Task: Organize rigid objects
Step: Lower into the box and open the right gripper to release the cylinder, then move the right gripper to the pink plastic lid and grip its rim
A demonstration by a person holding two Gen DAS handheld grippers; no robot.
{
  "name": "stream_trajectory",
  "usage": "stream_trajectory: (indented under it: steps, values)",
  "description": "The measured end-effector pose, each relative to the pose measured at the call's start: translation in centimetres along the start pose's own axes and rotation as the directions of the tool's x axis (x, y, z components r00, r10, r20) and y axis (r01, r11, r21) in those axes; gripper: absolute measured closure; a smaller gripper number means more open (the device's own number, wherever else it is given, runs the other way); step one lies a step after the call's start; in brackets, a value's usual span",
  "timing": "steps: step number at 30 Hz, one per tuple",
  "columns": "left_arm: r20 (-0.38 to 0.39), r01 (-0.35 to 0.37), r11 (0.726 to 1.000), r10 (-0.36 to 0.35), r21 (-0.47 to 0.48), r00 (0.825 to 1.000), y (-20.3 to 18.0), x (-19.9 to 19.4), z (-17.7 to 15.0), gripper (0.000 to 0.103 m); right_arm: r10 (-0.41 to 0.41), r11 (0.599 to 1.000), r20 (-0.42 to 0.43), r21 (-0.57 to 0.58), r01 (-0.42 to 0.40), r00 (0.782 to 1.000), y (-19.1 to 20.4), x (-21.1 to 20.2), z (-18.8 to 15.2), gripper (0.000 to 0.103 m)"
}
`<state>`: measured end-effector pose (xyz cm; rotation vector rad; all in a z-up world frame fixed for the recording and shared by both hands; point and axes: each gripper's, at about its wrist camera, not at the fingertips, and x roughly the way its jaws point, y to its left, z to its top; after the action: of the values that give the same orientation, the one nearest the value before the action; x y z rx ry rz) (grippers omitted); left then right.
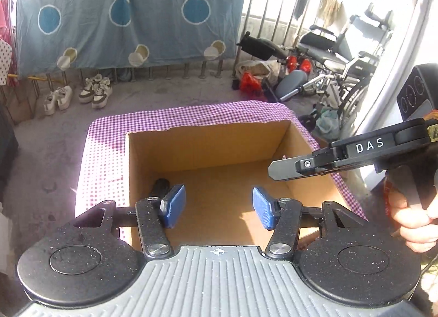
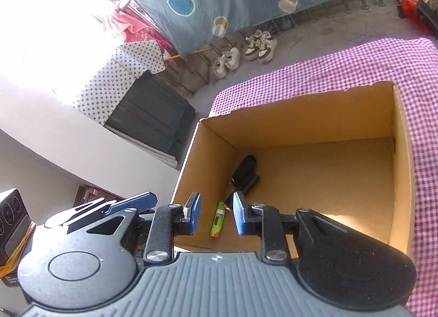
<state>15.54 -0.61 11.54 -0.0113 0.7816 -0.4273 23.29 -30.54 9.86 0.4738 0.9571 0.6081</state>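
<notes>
Left wrist view. Left tool (image 1: 216,208): blue pads apart, nothing between them, poised above the open cardboard box (image 1: 298,136). Box: stands on a bench draped in purple gingham cloth (image 1: 175,118). Contents seen from here: one black object (image 1: 161,184) at the box's left wall, partly hidden behind the left pad. Right tool (image 1: 273,170): enters from the right above the box rim, seen side-on (lettering "DAS" on its body), with the person's hand (image 1: 416,221) on its grip. Surroundings: blue patterned sheet (image 1: 123,15) hung on a railing, white sneakers (image 1: 82,93) on the floor, a wheelchair (image 1: 342,56) at right.

Right wrist view. Right tool (image 2: 216,214): pads apart, gripping nothing, above the box's near left corner. Box (image 2: 301,122) contents: a black device (image 2: 245,171) beside the left wall and a small green-and-orange tube (image 2: 217,219) lying on the floor of the box, seen in the gap between the pads (well below them, not touched). Left tool (image 2: 131,203): its blue pad shows at left, outside the box. Gingham cloth (image 2: 342,62) surrounds the box.
</notes>
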Motion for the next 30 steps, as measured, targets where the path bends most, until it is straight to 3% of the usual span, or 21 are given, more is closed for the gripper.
stream_trajectory:
  steps: [3, 6, 10, 14, 20, 26, 30]
  values:
    - [0.031, 0.021, 0.999, -0.022, 0.030, 0.999, -0.8, -2.1, -1.4, 0.044, -0.012, 0.999, 0.120, -0.037, 0.017, 0.993, 1.0, -5.3, -3.2, 0.055]
    - [0.034, 0.055, 0.997, -0.056, 0.050, 0.998, -1.6, -3.3, -3.4, 0.042, -0.021, 0.998, 0.213, -0.046, 0.032, 0.977, 1.4, -9.3, -6.9, 0.055]
    - [-0.004, 0.086, 0.994, -0.086, 0.061, 0.996, -2.7, -3.3, -6.8, 0.038, -0.071, 0.996, 0.270, -0.026, 0.082, 0.960, 1.1, -11.3, -12.5, 0.055]
    - [-0.081, 0.100, 0.990, -0.092, 0.099, 0.992, -4.3, -1.8, -10.9, 0.037, -0.105, 0.994, 0.262, 0.028, 0.101, 0.959, -0.2, -10.3, -17.2, 0.055]
    - [-0.181, 0.088, 0.979, -0.054, 0.186, 0.982, -6.2, 0.7, -15.3, 0.036, -0.165, 0.986, 0.179, 0.065, 0.155, 0.970, -2.0, -5.3, -21.1, 0.055]
    - [-0.223, 0.016, 0.965, 0.045, 0.262, 0.974, -7.7, 4.0, -17.9, 0.039, -0.212, 0.977, 0.106, -0.004, 0.213, 0.972, -2.1, -0.6, -22.6, 0.058]
    - [-0.225, -0.002, 0.966, 0.062, 0.258, 0.972, -7.8, 4.8, -18.5, 0.041, -0.224, 0.973, 0.073, -0.036, 0.227, 0.972, -2.3, 1.3, -22.2, 0.063]
